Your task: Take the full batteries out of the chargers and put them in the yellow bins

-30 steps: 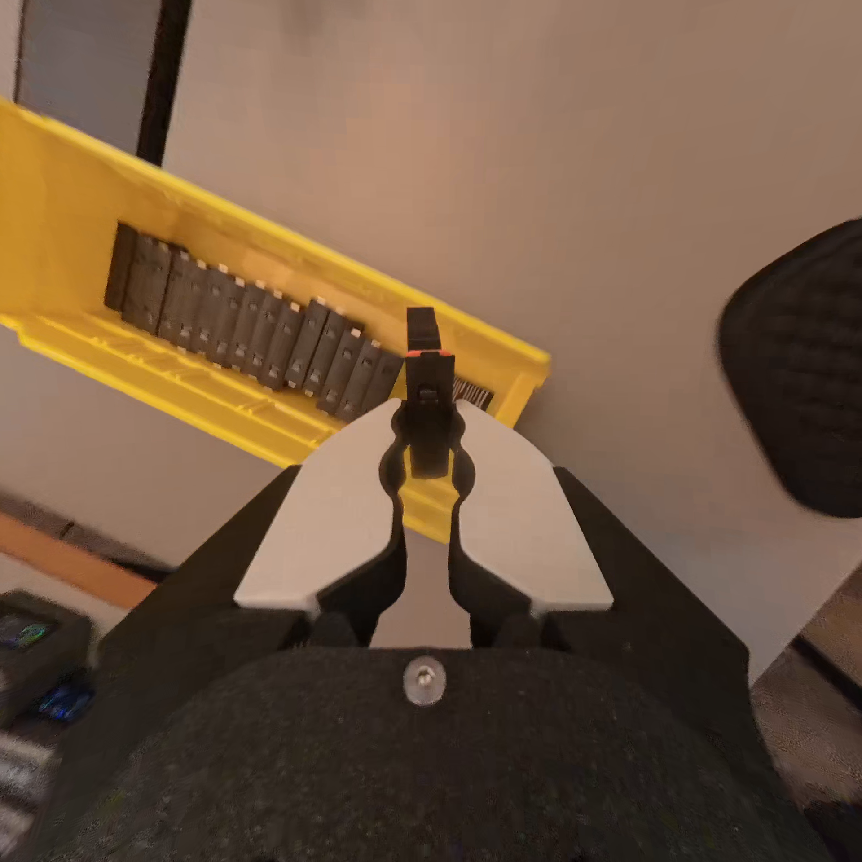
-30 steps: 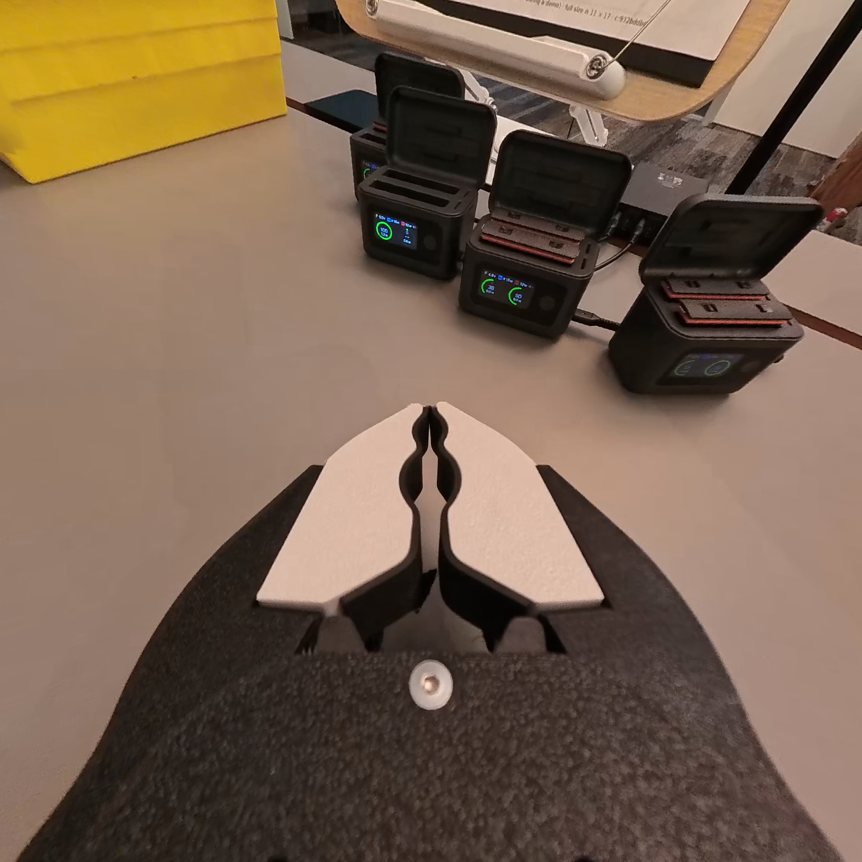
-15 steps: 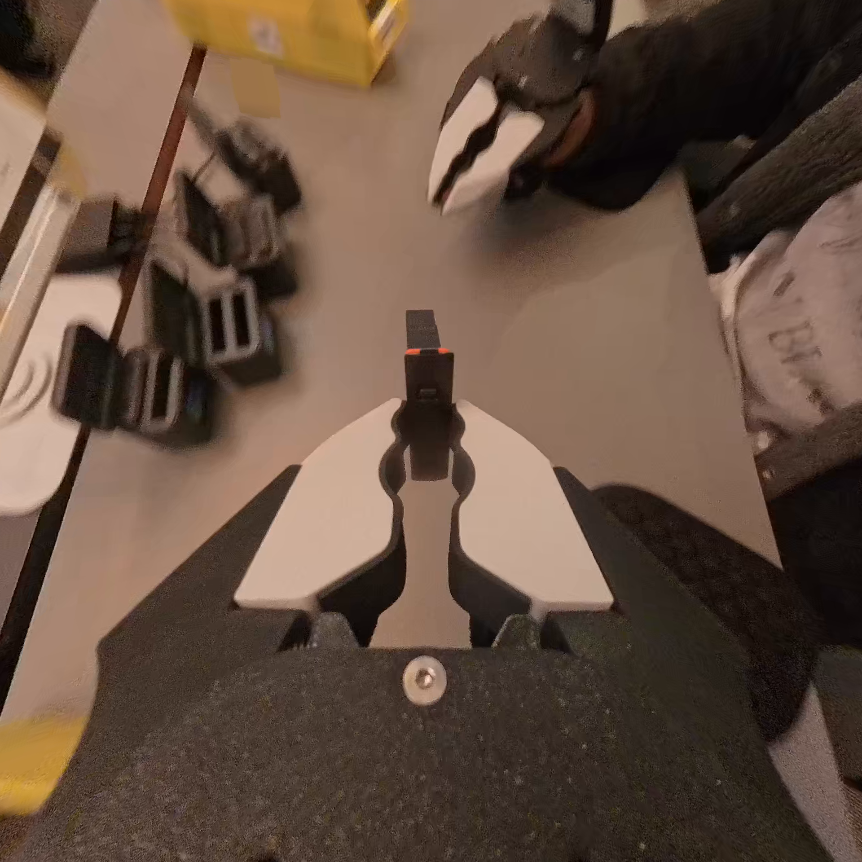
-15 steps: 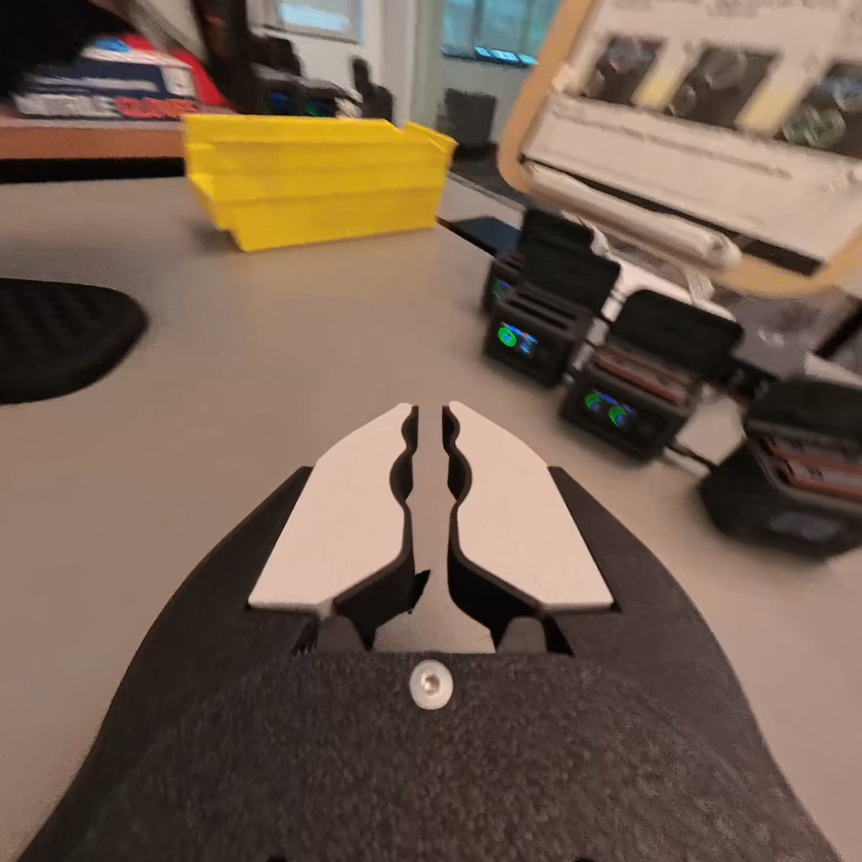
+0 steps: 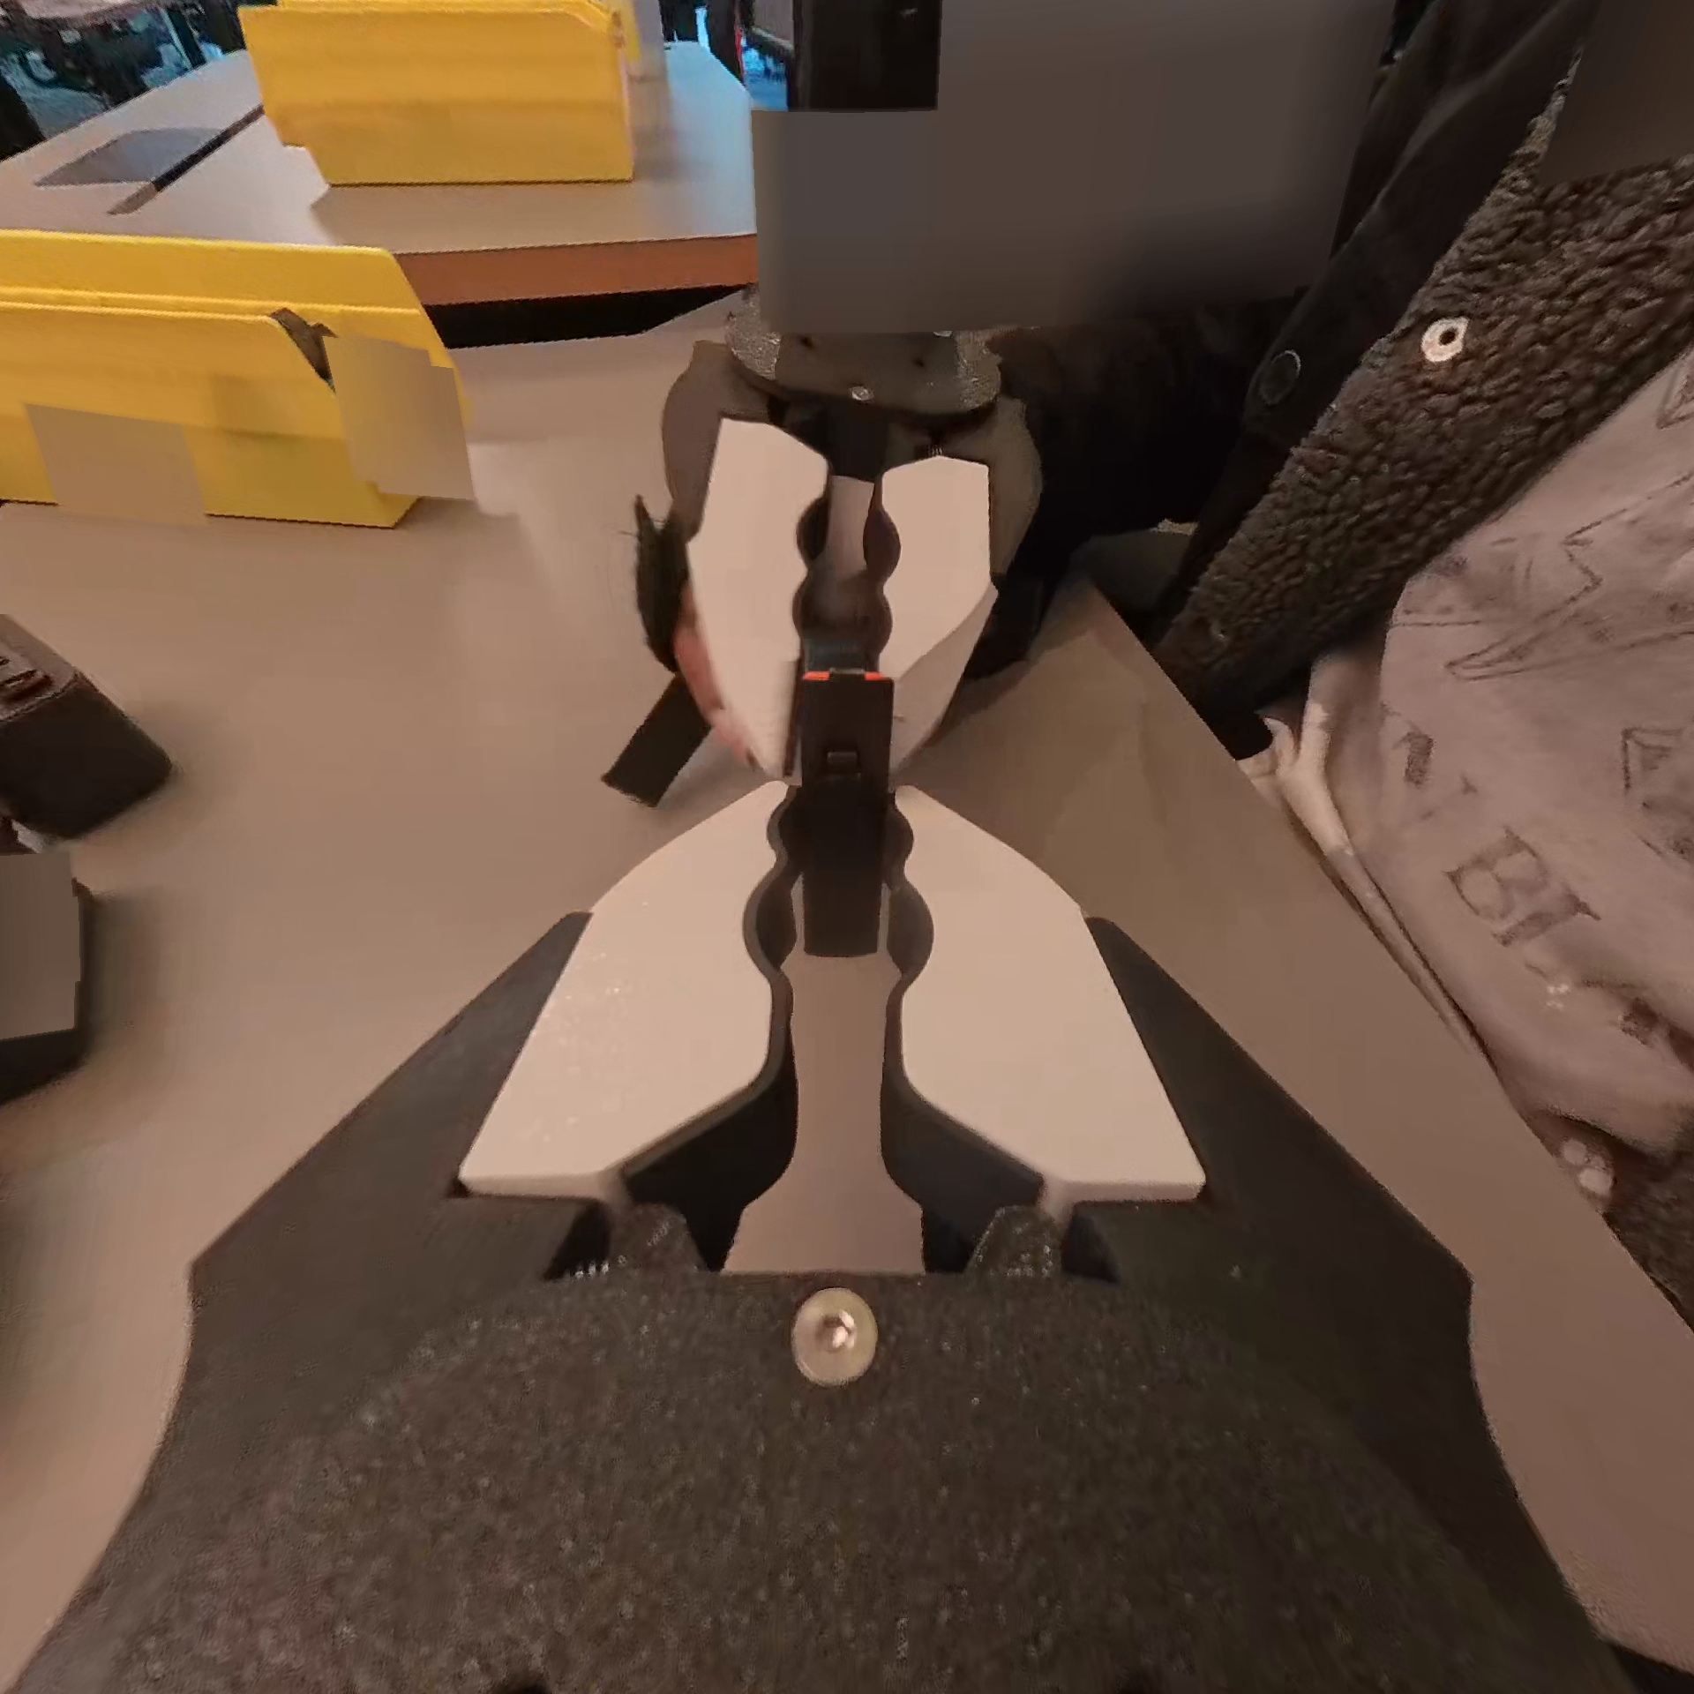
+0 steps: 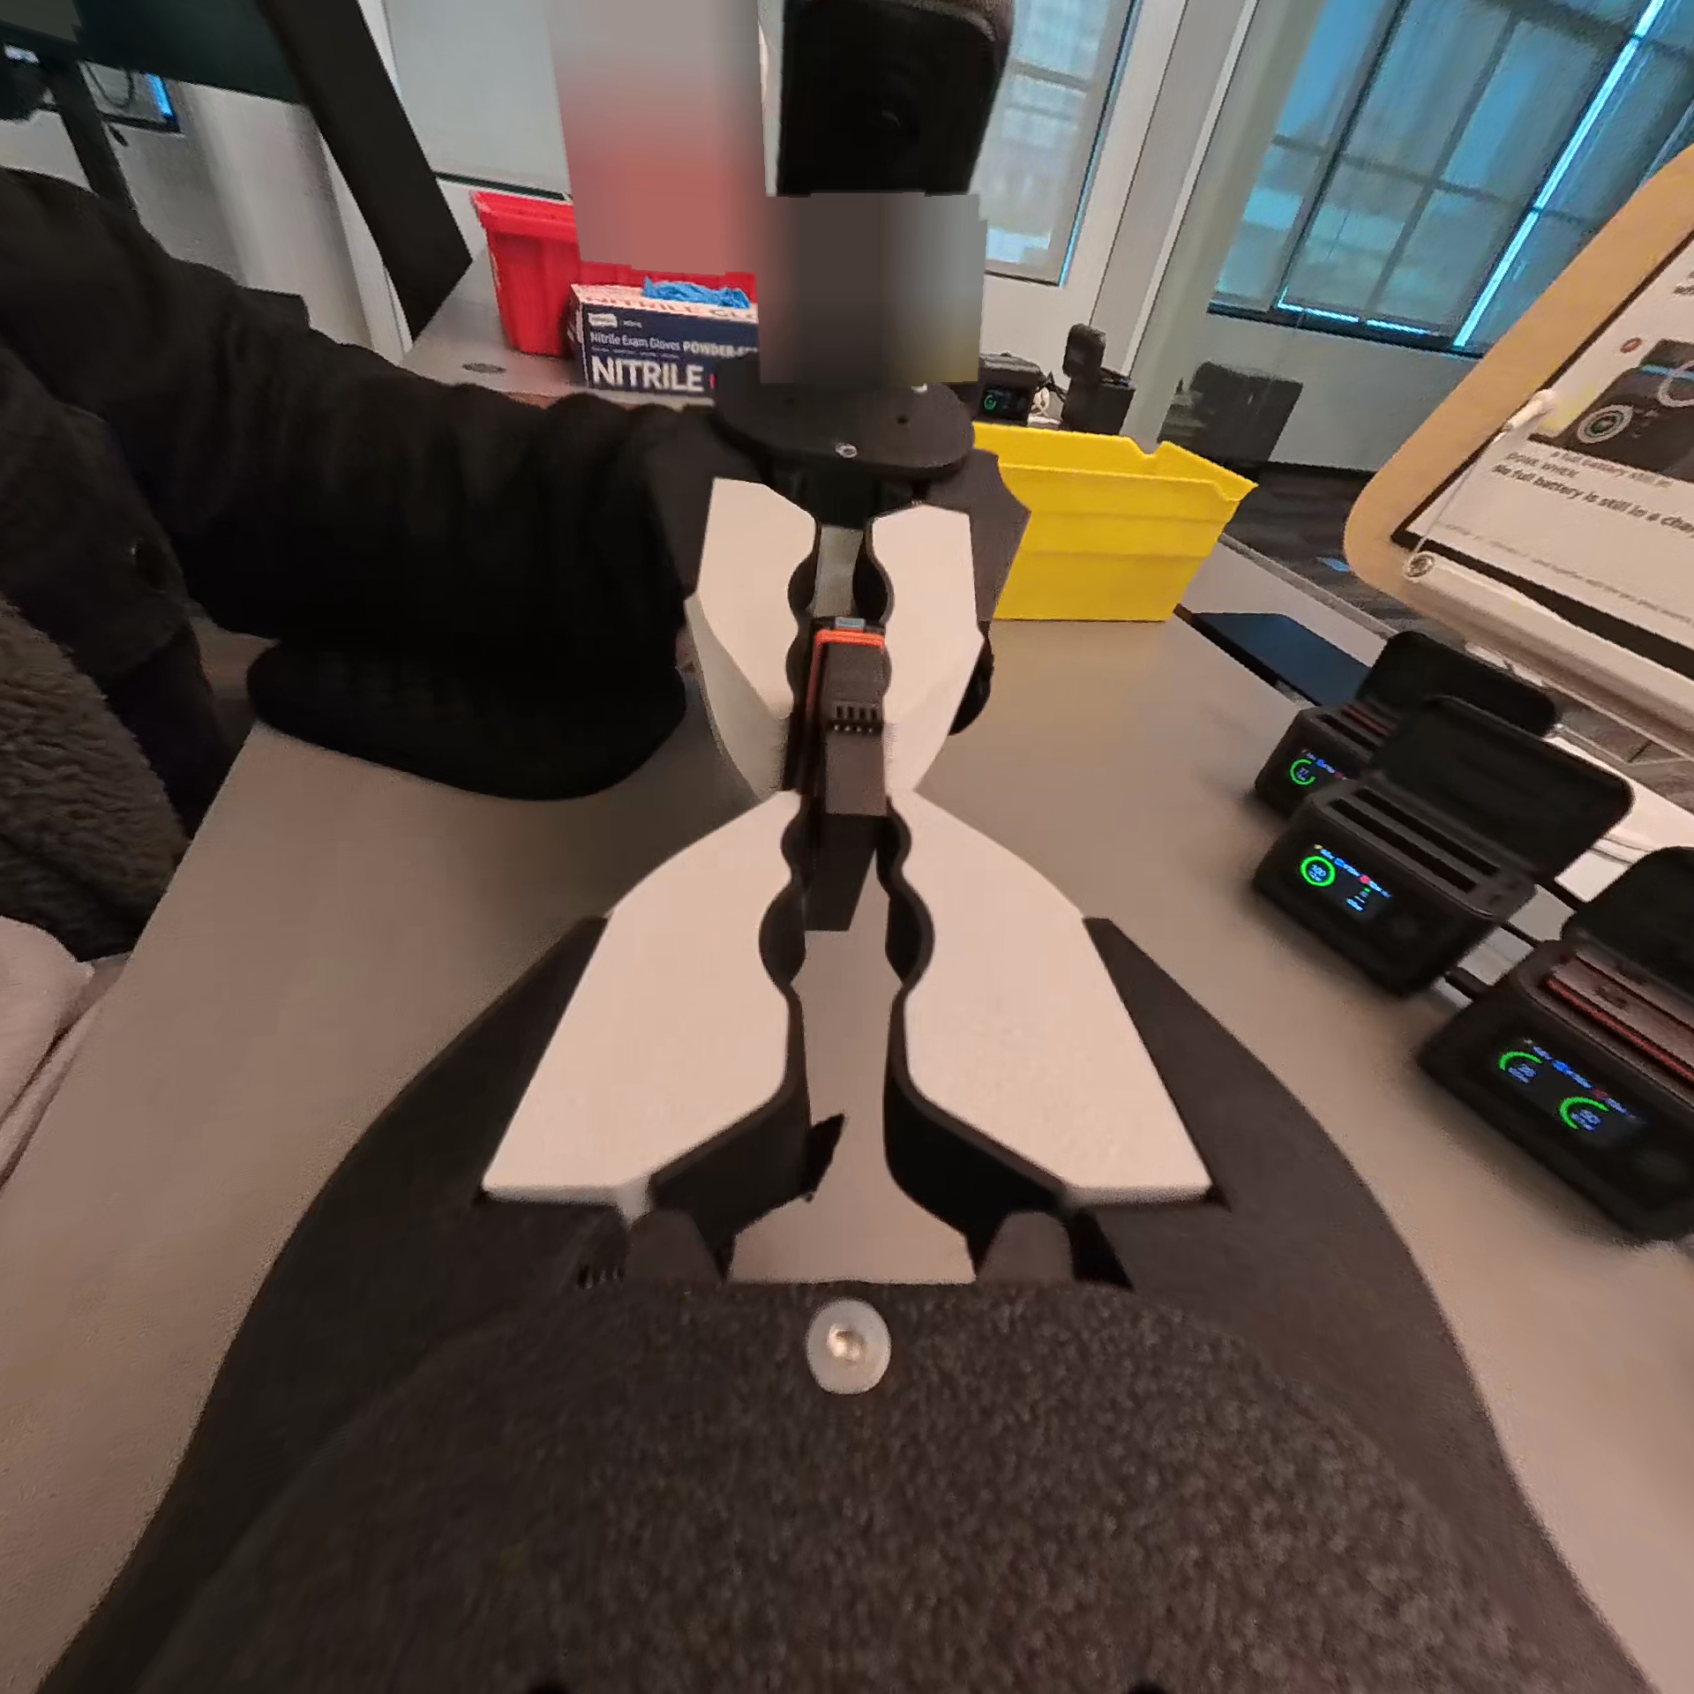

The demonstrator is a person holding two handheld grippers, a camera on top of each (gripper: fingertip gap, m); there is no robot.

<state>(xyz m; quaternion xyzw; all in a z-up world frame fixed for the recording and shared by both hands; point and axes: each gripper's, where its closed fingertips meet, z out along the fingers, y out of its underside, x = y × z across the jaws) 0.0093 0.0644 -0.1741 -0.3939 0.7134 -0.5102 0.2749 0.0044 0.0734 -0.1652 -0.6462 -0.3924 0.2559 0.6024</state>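
Observation:
A black battery (image 5: 839, 825) with an orange end is held above the grey table between my two grippers, which face each other tip to tip. My left gripper (image 5: 839, 797) is shut on it. My right gripper (image 6: 839, 811) is closed around the battery's (image 6: 852, 761) other part, with its fingers against the sides. The right gripper also shows in the left wrist view (image 5: 839, 765), and the left gripper in the right wrist view (image 6: 843, 779). Yellow bins (image 5: 183, 367) (image 6: 1100, 532) stand on the table. Open chargers (image 6: 1375, 880) with lit screens stand at the right.
More chargers (image 6: 1577, 1091) hold orange-edged batteries. Another yellow bin (image 5: 440, 92) sits on a farther table. A person's dark sleeve (image 6: 321, 550) reaches in from the left. A sign board (image 6: 1558, 477) stands behind the chargers. The table edge (image 5: 1283, 871) runs along the right. Less than 4 cm separates the two grippers' tips.
The left gripper swung away from the bin of batteries to face the right gripper, still holding the battery. The right gripper turned toward it, opened wider and now has the battery between its fingers.

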